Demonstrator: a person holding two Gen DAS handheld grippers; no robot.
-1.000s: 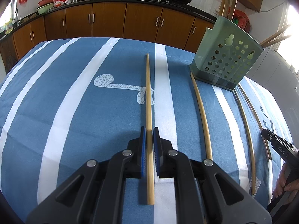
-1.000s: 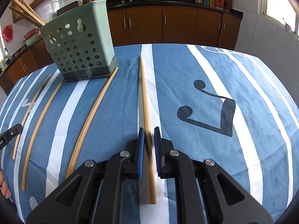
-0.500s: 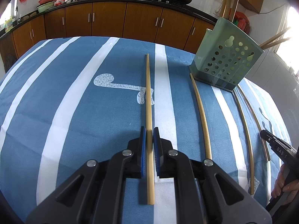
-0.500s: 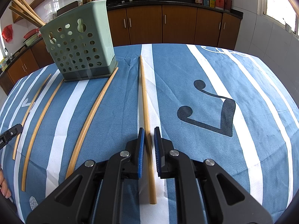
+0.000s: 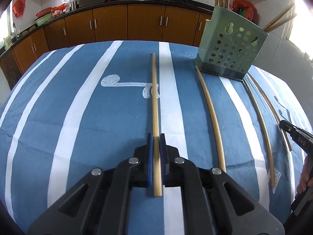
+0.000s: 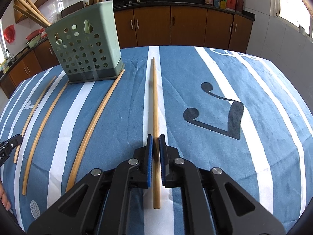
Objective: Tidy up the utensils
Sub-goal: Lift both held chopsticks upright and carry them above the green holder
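Note:
A green perforated utensil holder (image 5: 230, 52) stands on the blue striped cloth, with several chopsticks sticking out of its top; it also shows in the right wrist view (image 6: 86, 52). My left gripper (image 5: 156, 137) is shut on a long wooden chopstick (image 5: 154, 98), which looks blurred and slightly raised. My right gripper (image 6: 156, 137) is shut on another wooden chopstick (image 6: 155, 101) that runs forward over the cloth. Loose chopsticks (image 5: 210, 117) lie on the cloth beside the holder, also in the right wrist view (image 6: 92, 121).
The table cloth (image 5: 78, 117) is blue with white stripes. Two thinner chopsticks (image 6: 41, 121) lie left of the holder. Kitchen cabinets (image 6: 176, 25) run behind the table. The other gripper's tip shows at each view's edge (image 5: 293, 135).
The left gripper has lifted its chopstick slightly and the view has shifted, so the holder sits higher and closer. The right gripper and its chopstick have barely moved.

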